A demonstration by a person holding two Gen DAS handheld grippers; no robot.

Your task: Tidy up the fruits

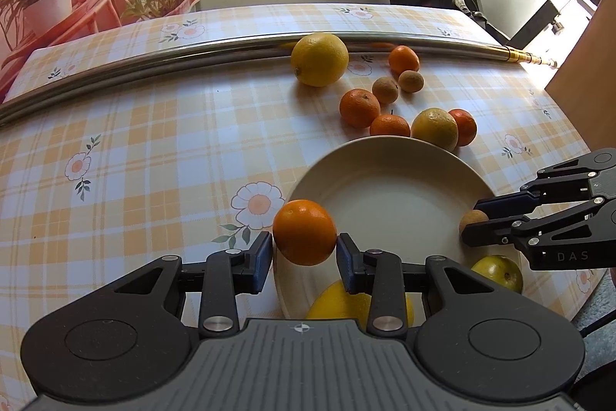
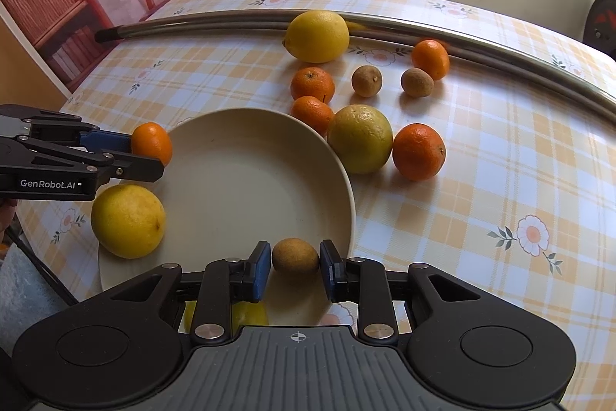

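- Left tongs point(image 1: 304, 255): narrow, closed on an orange point(image 1: 305, 232), held over the plate point(image 1: 389, 187) rim at the plate's 8 o'clock in the left wrist view. Likely poised there to set the fruit down inside the rim.
- Right tongs point(image 2: 295, 268): narrow, closed on a small brown fruit point(image 2: 295, 255), at the plate's near edge, 6 o'clock in the right wrist view. Whether the fruit rests on the rim or hangs just above it cannot be told.
- Plate: cream, round, nothing in its middle; it sits on the checked worktop point(image 1: 134, 149) and appears to be the collection point for the fruit.
- Lemon point(image 2: 128, 220): at the plate's 8 o'clock in the right wrist view, at its rim; whether it lies on the plate or on the worktop is unclear.
- Loose fruit beyond the plate, 12 to 2 o'clock: a greenish-yellow citrus point(image 2: 360, 138) touching the rim, several mandarins, two more brown fruits, and a large lemon point(image 2: 317, 35) against the metal rod point(image 2: 192, 22).
- Rod: lies across the far worktop, probably stopping round fruit from rolling off.
- Judgement: sorting is at an early stage; most fruit remains outside the plate.
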